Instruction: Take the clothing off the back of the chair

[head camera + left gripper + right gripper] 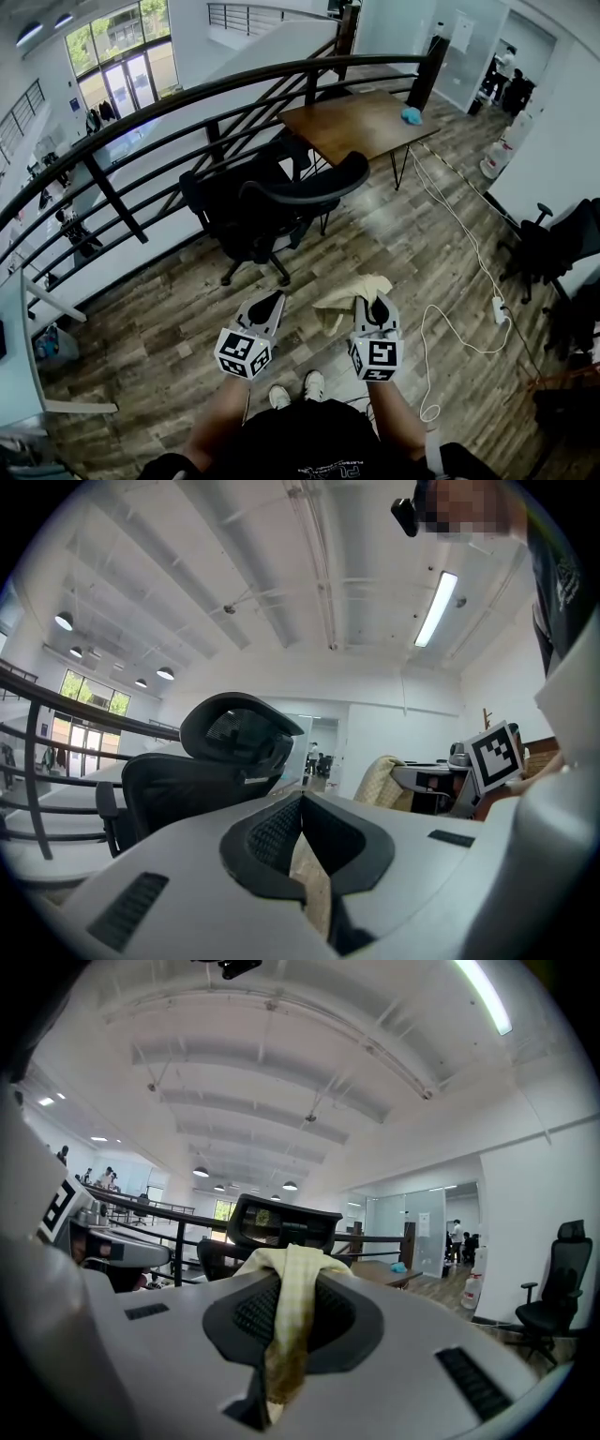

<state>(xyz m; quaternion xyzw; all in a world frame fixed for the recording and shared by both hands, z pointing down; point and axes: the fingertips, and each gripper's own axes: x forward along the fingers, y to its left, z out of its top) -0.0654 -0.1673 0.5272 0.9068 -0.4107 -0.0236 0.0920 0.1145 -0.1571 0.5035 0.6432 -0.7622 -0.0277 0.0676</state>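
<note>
A pale yellow cloth (345, 296) hangs bunched from my right gripper (377, 303), which is shut on it, low in the head view. It drapes over the jaw tips in the right gripper view as a checked cloth (290, 1290). The black office chair (270, 201) stands a short way ahead with its back and headrest bare. My left gripper (271, 301) is level beside the right one, shut, with nothing held. In the left gripper view the jaws (302, 799) meet, with the chair (192, 778) ahead and the cloth (379, 780) off to the right.
Behind the chair a dark curved railing (187, 105) guards a drop. A wooden table (354, 122) with a small blue thing (412, 115) stands beyond it. Another black chair (555, 246) is at the right. A white cable and power strip (500, 309) lie on the wood floor.
</note>
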